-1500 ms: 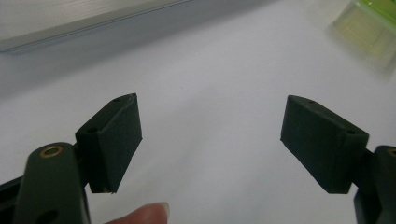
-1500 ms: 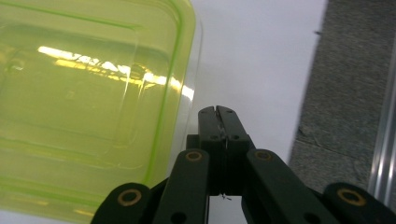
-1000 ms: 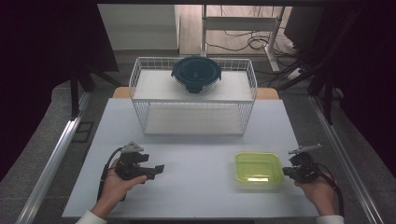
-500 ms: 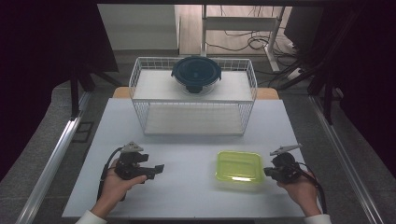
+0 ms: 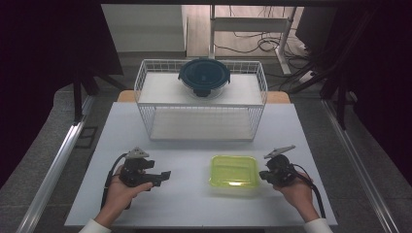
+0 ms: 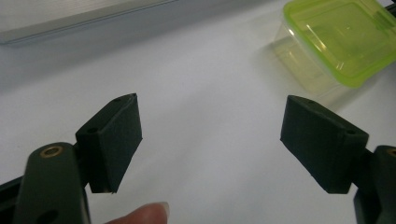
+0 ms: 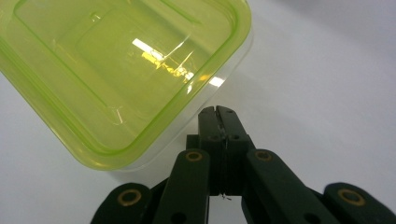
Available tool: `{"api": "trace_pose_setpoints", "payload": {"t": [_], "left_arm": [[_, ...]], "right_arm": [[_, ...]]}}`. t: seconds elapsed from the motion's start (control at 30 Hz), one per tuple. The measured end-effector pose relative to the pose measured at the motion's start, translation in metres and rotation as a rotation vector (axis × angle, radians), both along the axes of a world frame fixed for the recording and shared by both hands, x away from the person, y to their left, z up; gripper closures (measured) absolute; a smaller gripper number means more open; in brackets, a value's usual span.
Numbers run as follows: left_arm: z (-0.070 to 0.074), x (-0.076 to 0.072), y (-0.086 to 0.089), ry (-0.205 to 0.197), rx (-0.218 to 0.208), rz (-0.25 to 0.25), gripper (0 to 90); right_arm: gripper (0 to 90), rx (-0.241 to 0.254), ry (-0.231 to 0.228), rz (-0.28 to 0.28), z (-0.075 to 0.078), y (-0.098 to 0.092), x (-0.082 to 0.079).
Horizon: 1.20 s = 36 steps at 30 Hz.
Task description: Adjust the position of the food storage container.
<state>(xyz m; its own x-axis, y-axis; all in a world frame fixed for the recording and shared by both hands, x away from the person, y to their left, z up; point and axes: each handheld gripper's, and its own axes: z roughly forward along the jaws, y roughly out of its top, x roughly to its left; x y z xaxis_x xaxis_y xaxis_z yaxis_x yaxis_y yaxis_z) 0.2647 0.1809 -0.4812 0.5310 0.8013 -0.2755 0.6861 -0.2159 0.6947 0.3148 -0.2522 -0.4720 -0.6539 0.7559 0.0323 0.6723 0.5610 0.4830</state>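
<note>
A yellow-green lidded plastic container lies on the white table, right of centre. My right gripper is shut with nothing in it, and its closed tips rest against the container's right side. In the right gripper view the shut right gripper meets the clear wall under the container's lid. My left gripper sits at the left of the table, held in a hand, and points right toward the container. In the left gripper view the left gripper stands open and empty, with the container farther off.
A white wire basket stands across the back of the table, with a dark blue round lidded bowl at its rear. Bare table lies between the two grippers and in front of the basket. Metal rails run along both sides of the table.
My right gripper has slid left across the table with the container moving left ahead of it. The left gripper has stayed where it was, still open.
</note>
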Motion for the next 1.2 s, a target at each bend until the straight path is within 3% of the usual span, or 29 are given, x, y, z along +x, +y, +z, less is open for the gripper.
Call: {"api": "trace_pose_setpoints", "payload": {"t": [0.7, 1.0, 1.2], "left_arm": [[-0.001, 0.000, 0.000, 0.004, 0.004, 0.000, 20.1], [-0.001, 0.000, 0.000, 0.006, 0.008, 0.009, 20.4], [0.002, -0.002, 0.001, -0.024, 0.007, 0.019, 21.1]], "right_arm": [[88.3, -0.014, -0.029, 0.091, -0.005, 0.064, 0.011], [88.3, -0.003, -0.060, 0.101, -0.008, 0.068, 0.010], [88.3, 0.045, -0.097, 0.076, 0.002, 0.054, 0.008]]}}
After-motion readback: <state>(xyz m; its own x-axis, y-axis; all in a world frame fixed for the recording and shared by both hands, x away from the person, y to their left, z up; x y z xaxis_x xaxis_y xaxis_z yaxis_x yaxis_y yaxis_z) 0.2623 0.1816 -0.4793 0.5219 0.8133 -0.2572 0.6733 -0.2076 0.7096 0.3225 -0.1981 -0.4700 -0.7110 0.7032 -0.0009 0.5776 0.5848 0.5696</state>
